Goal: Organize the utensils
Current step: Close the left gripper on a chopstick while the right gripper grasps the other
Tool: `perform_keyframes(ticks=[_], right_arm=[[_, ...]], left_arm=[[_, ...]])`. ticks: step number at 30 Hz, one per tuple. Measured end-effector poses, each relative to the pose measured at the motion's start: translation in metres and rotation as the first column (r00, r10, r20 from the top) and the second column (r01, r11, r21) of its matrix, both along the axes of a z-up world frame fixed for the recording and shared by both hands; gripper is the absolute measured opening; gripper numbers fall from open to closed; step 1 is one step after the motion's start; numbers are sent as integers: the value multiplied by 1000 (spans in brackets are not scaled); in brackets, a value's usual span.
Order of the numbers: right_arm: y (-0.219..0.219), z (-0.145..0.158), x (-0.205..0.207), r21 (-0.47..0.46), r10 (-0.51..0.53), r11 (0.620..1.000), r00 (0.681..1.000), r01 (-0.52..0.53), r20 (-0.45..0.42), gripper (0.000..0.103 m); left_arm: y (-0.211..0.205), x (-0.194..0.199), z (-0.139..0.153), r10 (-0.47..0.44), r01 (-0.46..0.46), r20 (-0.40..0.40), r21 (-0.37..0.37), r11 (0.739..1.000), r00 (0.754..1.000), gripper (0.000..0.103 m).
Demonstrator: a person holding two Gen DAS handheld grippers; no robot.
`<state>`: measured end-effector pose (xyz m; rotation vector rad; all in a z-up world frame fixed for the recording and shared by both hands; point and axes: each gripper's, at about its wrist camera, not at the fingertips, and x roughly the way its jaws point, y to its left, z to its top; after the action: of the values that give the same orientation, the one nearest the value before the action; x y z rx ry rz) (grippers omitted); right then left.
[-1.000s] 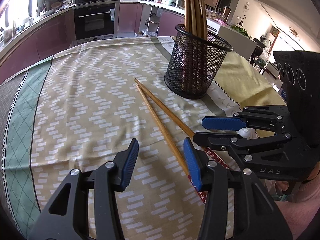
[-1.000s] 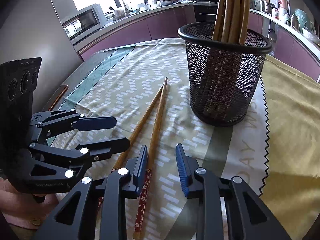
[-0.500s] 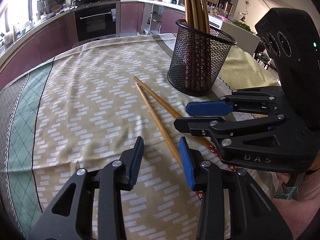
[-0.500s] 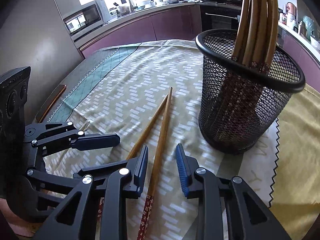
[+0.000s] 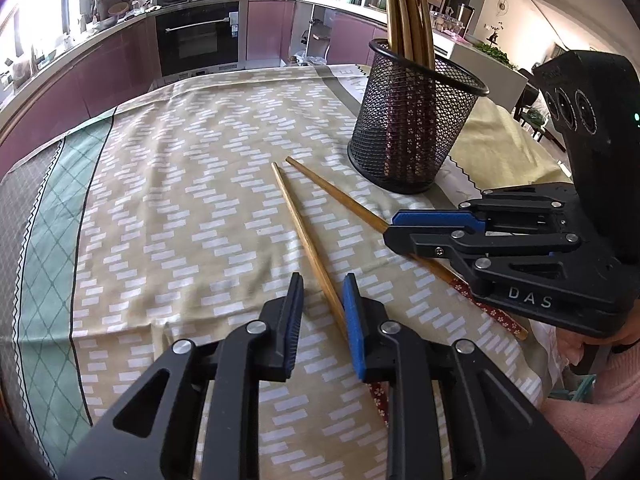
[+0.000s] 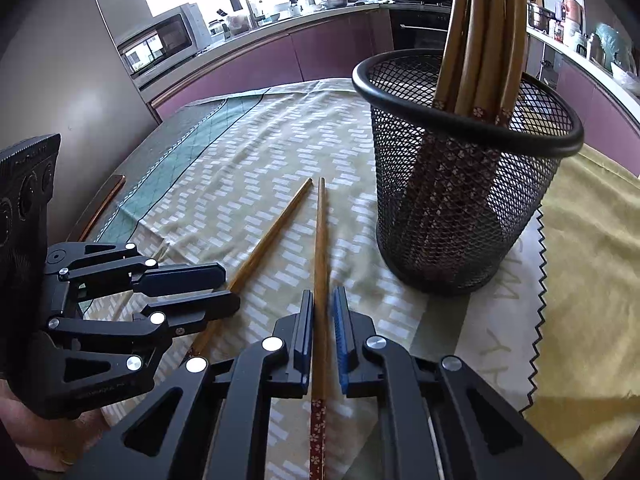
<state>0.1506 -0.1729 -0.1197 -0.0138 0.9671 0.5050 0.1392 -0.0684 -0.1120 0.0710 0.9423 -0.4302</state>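
Observation:
Two wooden chopsticks with red flowered ends lie on the patterned tablecloth. The left chopstick [image 5: 304,236] runs between the pads of my left gripper [image 5: 320,312], which is still open around it. The right chopstick [image 6: 320,248] lies between the pads of my right gripper [image 6: 323,320], whose jaws have narrowed close around it with small gaps still showing. My right gripper shows in the left wrist view [image 5: 432,232] and my left gripper in the right wrist view [image 6: 208,288]. A black mesh holder [image 5: 412,136] with several chopsticks upright stands beyond; it also shows in the right wrist view [image 6: 460,200].
The tablecloth [image 5: 180,200] has a green band at the left and a yellow cloth [image 6: 592,260] at the right. Kitchen counters, an oven [image 5: 200,40] and a microwave [image 6: 160,44] stand behind the table.
Both grippers have moved forward along the chopsticks toward the holder and both have narrowed. Each now straddles one chopstick.

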Motion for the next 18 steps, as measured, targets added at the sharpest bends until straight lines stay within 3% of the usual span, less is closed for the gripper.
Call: perform_keyframes(ticks=[7,18], right_arm=[[14,1,2,-68,15,998,999,-12,42,13],[7,0,2,-27,-7,1000,999,9,42,6]], left_arm=[[-4,12,-1,7,-7,-1,15,1000,1000,21],[-2,17,-1,57,-57,2,1,998,998,10]])
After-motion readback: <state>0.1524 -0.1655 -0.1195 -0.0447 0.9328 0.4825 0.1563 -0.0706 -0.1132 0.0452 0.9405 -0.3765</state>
